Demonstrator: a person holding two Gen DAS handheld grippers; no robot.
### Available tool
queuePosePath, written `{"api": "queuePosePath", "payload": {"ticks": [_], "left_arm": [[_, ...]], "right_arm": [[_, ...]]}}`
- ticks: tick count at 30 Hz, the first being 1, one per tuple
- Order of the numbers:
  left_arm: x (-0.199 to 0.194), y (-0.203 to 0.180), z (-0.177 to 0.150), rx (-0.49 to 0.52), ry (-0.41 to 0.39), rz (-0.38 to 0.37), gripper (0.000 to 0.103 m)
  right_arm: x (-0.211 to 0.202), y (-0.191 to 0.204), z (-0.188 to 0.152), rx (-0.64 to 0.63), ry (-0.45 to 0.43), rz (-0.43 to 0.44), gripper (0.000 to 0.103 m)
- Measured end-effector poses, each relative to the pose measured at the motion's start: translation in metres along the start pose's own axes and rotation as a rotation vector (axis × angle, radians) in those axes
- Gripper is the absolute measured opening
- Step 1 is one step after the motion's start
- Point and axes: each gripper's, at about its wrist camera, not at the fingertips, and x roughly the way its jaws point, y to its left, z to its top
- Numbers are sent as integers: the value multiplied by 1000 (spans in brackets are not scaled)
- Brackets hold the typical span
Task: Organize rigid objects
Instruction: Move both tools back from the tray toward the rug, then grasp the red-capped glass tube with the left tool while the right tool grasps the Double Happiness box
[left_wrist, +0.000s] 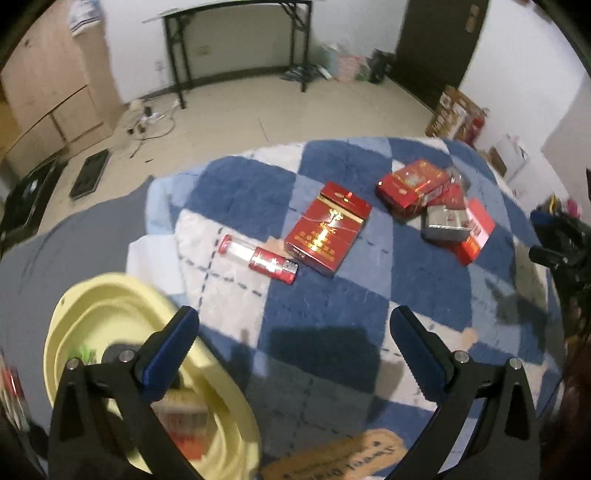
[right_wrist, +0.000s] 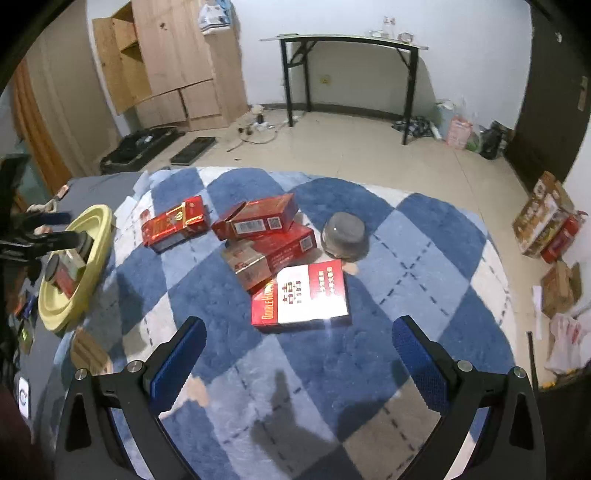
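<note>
Left wrist view: left gripper (left_wrist: 293, 334) jaws spread wide, empty, above checkered blanket (left_wrist: 332, 302). Yellow basin (left_wrist: 110, 295) under left finger, boxes inside. Red pack (left_wrist: 327, 232) and lighter (left_wrist: 258, 258) lie ahead.

Right wrist view: right gripper (right_wrist: 297, 341) jaws spread, empty. Red-white pack (right_wrist: 301, 293) just ahead, touching red box pile (right_wrist: 266, 229); grey bowl (right_wrist: 345, 234) beside pile, upside down.

Left gripper (left_wrist: 295, 330): jaws spread wide, nothing between blue pads (left_wrist: 171, 350), hovering above surface. Right gripper (right_wrist: 299, 341): jaws likewise wide apart, empty, blue fingers (right_wrist: 421, 363) angled forward and down, clear of contact.
</note>
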Motion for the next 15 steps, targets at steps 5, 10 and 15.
{"api": "queuePosePath", "payload": {"ticks": [5, 10, 15], "left_arm": [[38, -10, 18, 176, 63, 38, 103], [62, -8, 27, 283, 131, 79, 103], [75, 12, 31, 246, 140, 37, 103]], "right_arm": [[42, -9, 7, -46, 87, 18, 103], [82, -8, 9, -96, 150, -52, 103], [94, -15, 13, -62, 142, -31, 103]]}}
